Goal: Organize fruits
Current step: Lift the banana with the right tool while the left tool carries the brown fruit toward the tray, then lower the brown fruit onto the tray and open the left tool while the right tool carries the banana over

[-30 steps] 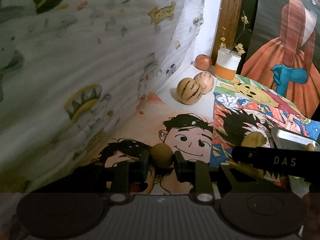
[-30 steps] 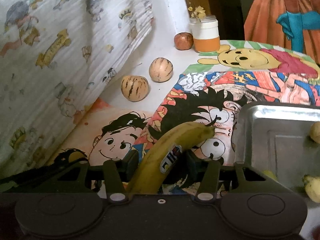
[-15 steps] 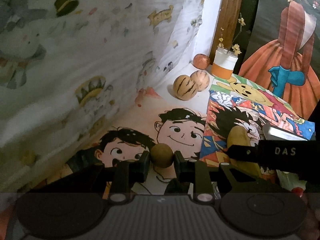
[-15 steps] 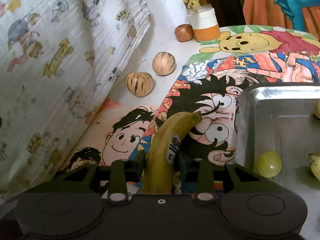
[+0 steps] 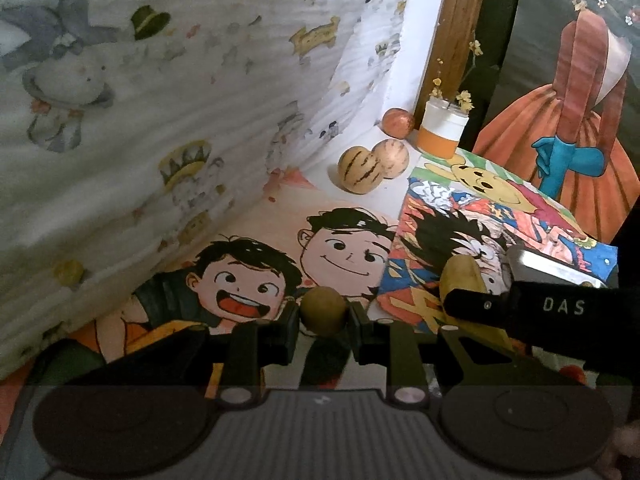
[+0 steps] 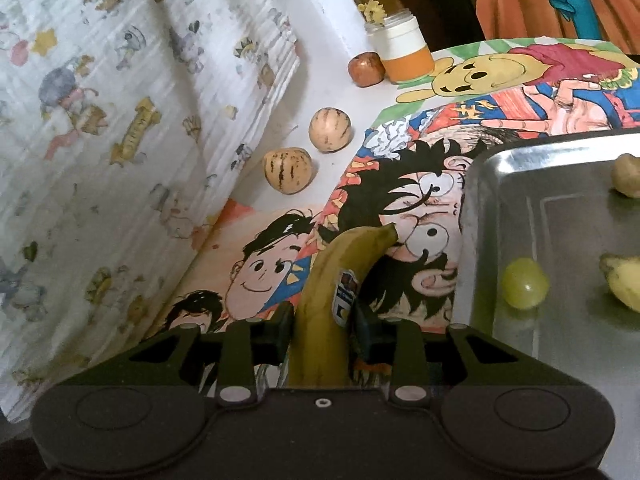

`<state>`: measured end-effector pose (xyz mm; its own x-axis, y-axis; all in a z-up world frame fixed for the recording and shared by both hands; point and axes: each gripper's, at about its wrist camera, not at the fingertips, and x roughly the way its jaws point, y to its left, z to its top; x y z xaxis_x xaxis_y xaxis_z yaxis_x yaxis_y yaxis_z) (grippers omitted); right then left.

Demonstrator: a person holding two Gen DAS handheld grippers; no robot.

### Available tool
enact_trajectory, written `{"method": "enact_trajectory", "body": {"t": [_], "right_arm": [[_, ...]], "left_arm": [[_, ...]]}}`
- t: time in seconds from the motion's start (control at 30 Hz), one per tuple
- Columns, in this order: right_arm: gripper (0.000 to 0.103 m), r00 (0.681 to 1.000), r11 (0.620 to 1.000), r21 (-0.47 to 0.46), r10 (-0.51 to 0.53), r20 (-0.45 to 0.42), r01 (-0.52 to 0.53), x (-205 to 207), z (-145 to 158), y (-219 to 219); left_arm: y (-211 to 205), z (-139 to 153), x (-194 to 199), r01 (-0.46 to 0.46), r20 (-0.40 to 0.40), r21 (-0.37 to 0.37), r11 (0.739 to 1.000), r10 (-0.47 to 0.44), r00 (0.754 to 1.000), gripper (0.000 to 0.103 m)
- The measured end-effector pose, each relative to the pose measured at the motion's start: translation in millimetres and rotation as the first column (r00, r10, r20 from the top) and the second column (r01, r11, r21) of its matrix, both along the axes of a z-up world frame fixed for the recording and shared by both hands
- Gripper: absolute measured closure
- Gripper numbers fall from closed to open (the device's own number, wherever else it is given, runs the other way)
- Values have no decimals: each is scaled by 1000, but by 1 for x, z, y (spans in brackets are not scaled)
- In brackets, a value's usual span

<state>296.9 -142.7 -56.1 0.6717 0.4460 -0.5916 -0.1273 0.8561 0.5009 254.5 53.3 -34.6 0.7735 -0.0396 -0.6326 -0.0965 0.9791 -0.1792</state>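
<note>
My left gripper is shut on a small round brownish-green fruit, held above the cartoon-printed mat. My right gripper has a yellow banana between its pads; its jaws are closing on it, and the banana's stem points away from me. Just right of the banana lies a steel tray holding a green grape, a small banana and a pale lumpy fruit. In the left wrist view, the right gripper's arm and its banana show at the right.
Two striped pale melons and a reddish round fruit sit on the white strip by the patterned cloth wall. A white-and-orange jar with small yellow flowers stands at the far corner.
The right pads have closed in on the banana, which now stands straighter between them. More of the tray and its grape has come into view. The left gripper has drawn back, fruit still held.
</note>
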Motion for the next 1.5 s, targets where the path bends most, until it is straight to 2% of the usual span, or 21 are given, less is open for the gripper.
{"method": "enact_trajectory", "body": {"t": [0.33, 0.67, 1.0, 1.5], "right_arm": [[68, 997, 999, 28, -23, 67, 21, -34, 24, -26], [68, 984, 991, 17, -131, 123, 130, -64, 42, -83], [68, 960, 971, -3, -234, 152, 237, -89, 42, -132], [68, 949, 956, -13, -288, 127, 292, -113, 25, -175]], "left_arm": [[-17, 10, -16, 13, 16, -8, 1000, -13, 1000, 74], [-52, 21, -25, 87, 35, -11, 996, -86, 996, 74], [-101, 24, -34, 211, 35, -12, 977, -211, 977, 74], [-166, 17, -49, 348, 10, 12, 937, -348, 937, 74]]}}
